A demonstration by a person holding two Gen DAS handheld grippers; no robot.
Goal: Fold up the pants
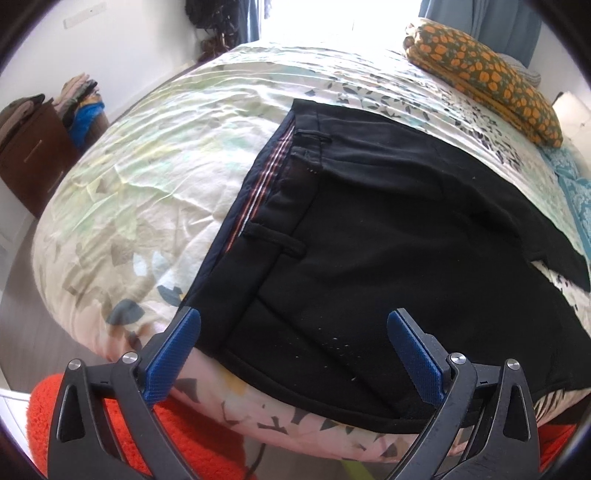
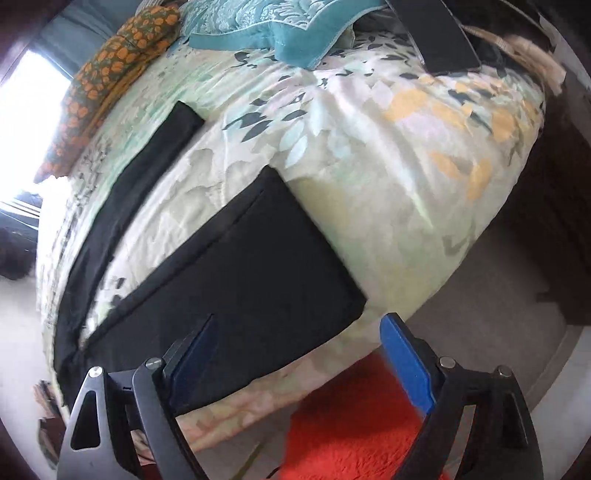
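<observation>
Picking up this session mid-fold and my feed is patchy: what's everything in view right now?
pants: one pair, black, flat on the bed, waistband left, legs splayed apart
bedspread: one, pale floral, covering the bed
folded blanket: one, orange and green, far side
cushion: one, teal patterned, far side of the bed
rug: one, orange-red, on the floor at the bed's near edge
dresser: one, brown, clothes piled on top, by the wall
left tongs: open, over the waistband end
right tongs: open, over a leg end
</observation>
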